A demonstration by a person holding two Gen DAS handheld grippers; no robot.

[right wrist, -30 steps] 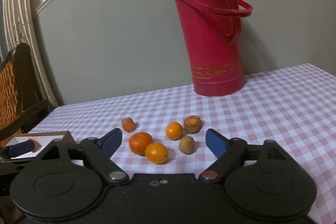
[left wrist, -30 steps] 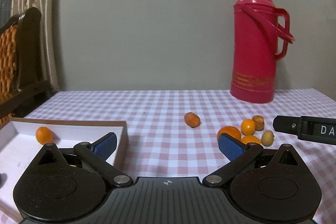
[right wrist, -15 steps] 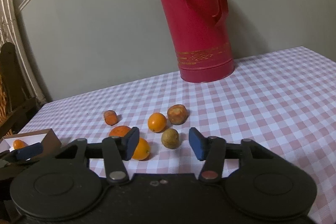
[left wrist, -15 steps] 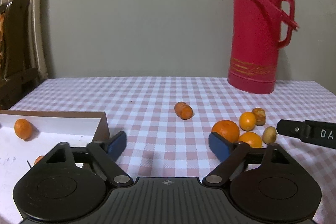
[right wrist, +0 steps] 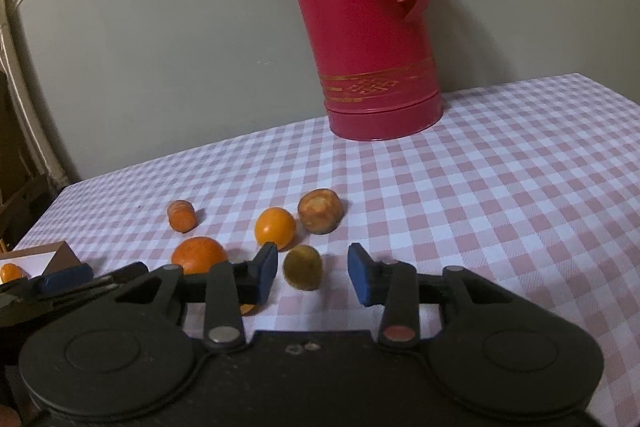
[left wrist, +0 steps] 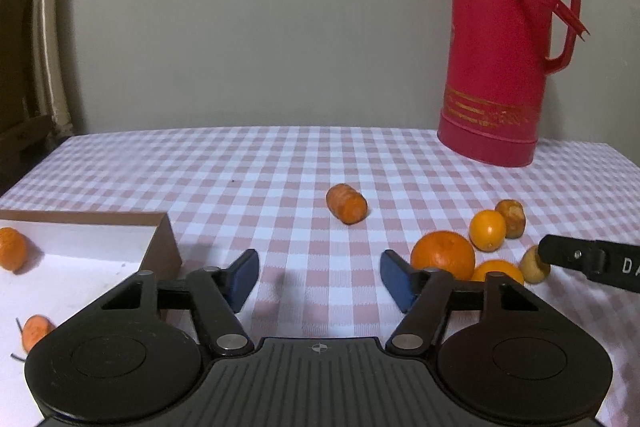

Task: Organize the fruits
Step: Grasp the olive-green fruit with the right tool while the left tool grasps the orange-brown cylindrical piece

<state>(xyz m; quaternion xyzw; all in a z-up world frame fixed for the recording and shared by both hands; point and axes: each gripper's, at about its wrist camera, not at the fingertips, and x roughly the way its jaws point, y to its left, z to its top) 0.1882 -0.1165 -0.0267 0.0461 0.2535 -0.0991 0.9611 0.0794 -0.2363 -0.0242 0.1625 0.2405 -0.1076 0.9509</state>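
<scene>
Standing at the back is the tall red plastic flask (right wrist: 368, 39). Nearer, the right gripper (right wrist: 313, 273) is closing around the small round green-brown fruit (right wrist: 303, 267), not squeezing yet. Centre it first. The left gripper (left wrist: 318, 279) is closing on nothing.

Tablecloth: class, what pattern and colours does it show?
The tablecloth has a pink and white check, clearest in the right wrist view.

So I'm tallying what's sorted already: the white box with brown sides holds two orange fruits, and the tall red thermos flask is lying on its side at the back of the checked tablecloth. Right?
Not quite. The tall red thermos flask stands upright, as the left wrist view shows. The white box with brown sides does hold two orange fruits.
</scene>
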